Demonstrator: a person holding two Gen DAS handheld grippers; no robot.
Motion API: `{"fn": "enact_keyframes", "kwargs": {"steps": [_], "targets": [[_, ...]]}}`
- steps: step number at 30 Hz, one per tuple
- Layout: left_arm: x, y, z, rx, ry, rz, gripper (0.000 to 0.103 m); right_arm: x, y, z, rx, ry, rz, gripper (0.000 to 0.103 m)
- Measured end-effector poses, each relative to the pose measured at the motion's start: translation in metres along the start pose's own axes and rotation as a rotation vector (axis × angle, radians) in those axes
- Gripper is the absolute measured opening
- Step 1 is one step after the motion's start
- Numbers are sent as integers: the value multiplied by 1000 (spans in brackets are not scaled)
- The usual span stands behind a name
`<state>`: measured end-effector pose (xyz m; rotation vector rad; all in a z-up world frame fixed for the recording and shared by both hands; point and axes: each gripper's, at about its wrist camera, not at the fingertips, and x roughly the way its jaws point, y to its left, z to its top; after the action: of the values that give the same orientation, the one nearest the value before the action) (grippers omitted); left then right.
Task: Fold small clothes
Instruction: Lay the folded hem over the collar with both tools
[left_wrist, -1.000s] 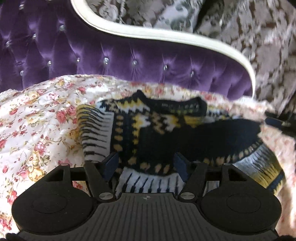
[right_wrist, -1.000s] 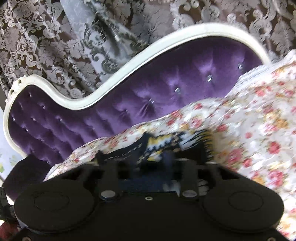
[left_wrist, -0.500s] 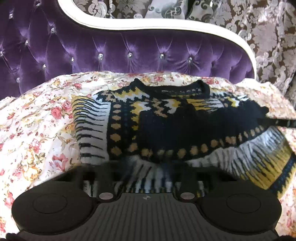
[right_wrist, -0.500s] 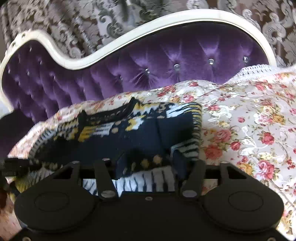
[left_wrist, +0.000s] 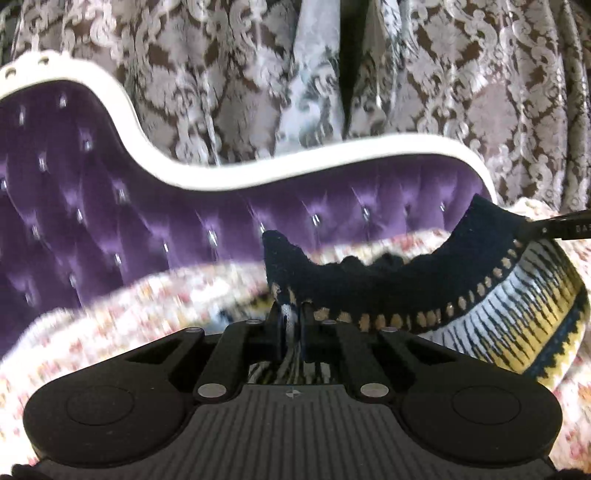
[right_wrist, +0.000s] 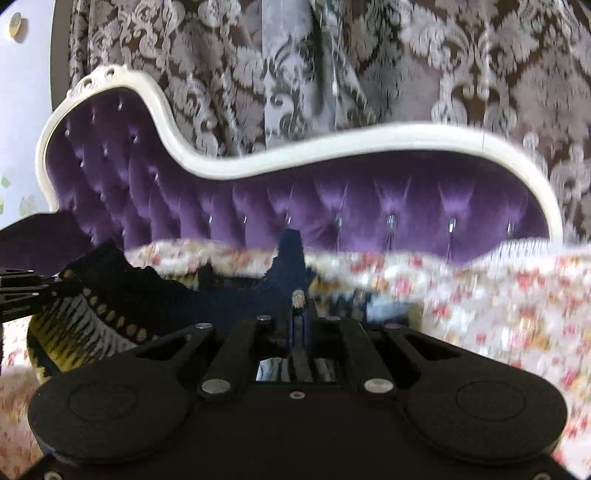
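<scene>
A small knitted sweater (left_wrist: 424, 291), navy with yellow and white patterns, lies on a floral bedspread (left_wrist: 110, 325). My left gripper (left_wrist: 291, 325) is shut on its hem and holds it raised. My right gripper (right_wrist: 298, 317) is shut on the hem further along; the sweater (right_wrist: 110, 306) sags between the two. The right gripper's fingers (left_wrist: 554, 227) show at the right edge of the left wrist view, and the left gripper's fingers (right_wrist: 22, 291) show at the left edge of the right wrist view.
A purple tufted headboard (left_wrist: 147, 229) with a white frame (right_wrist: 332, 147) stands behind the bed. Patterned brown and silver curtains (right_wrist: 406, 55) hang behind it. The floral bedspread (right_wrist: 498, 295) extends to the right.
Both grippers were open over the sweater's hem; both have shut on it and lifted it. The views have tilted up toward the headboard and curtains.
</scene>
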<state>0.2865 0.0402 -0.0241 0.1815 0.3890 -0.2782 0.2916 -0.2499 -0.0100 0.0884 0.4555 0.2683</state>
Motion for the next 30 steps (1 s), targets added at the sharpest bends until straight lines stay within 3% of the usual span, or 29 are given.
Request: {"fn": "enact_keyframes", "kwargs": {"steps": [3, 7, 12, 19, 21, 23, 24, 26, 30], "targets": [[18, 5, 16, -3, -16, 31, 8, 18, -8, 15, 30, -11, -14, 10], [52, 12, 23, -38, 21, 64, 8, 49, -19, 23, 78, 15, -37, 10], [91, 15, 13, -68, 103, 96, 8, 82, -26, 17, 77, 71, -87, 9], [121, 22, -8, -93, 200, 110, 8, 98, -41, 4, 101, 106, -135, 7], [127, 25, -13, -104, 240, 95, 9, 100, -41, 2, 105, 114, -104, 18], [136, 30, -19, -140, 283, 78, 11, 103, -40, 0, 126, 126, -72, 21], [140, 33, -23, -166, 303, 67, 12, 105, -41, -1, 141, 134, -57, 28], [141, 41, -29, -213, 290, 57, 15, 110, -40, -2, 157, 143, -54, 40], [140, 45, -36, -239, 255, 44, 16, 123, -42, -6, 173, 181, -54, 49]]}}
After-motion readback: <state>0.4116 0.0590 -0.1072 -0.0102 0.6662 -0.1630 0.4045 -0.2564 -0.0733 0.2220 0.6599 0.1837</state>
